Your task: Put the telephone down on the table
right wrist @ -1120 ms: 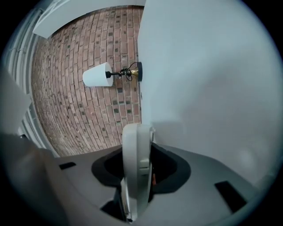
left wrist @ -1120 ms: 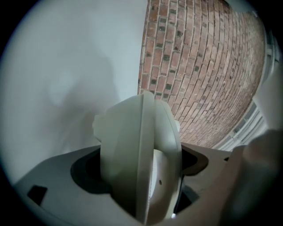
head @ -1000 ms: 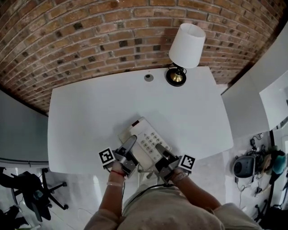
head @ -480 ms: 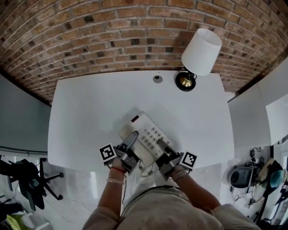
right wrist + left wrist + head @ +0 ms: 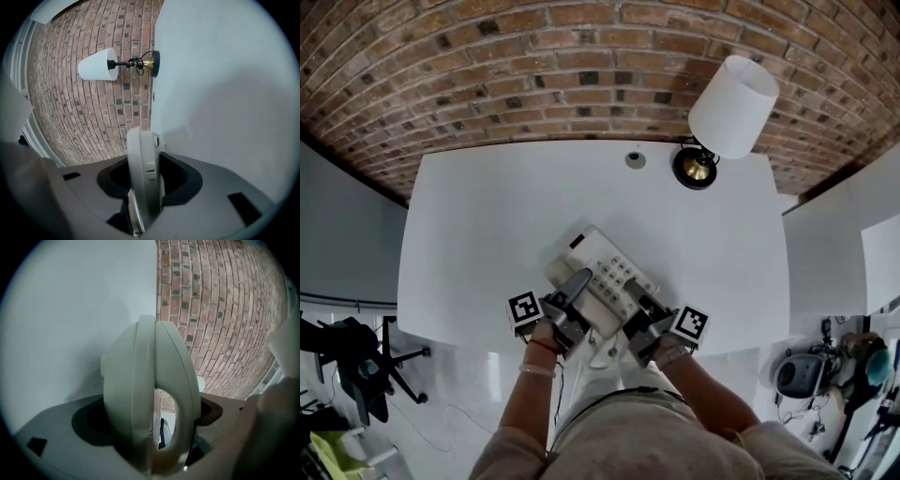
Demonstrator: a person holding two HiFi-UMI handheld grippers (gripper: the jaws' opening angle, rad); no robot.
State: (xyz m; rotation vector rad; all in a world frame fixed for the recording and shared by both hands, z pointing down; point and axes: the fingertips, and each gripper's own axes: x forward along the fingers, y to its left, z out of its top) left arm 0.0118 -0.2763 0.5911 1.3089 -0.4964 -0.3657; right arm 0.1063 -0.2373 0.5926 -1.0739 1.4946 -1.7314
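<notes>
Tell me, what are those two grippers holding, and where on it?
The telephone. The right gripper clamps its right edge; the left gripper, round the handset side, is opening its jaws and seems to be letting go.

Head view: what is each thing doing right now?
telephone: lying on the table, near its front edge.
left gripper: jaws opening, the telephone's handset side between them.
right gripper: shut on the telephone's other edge.
lamp: standing upright at the table's far edge.
</notes>
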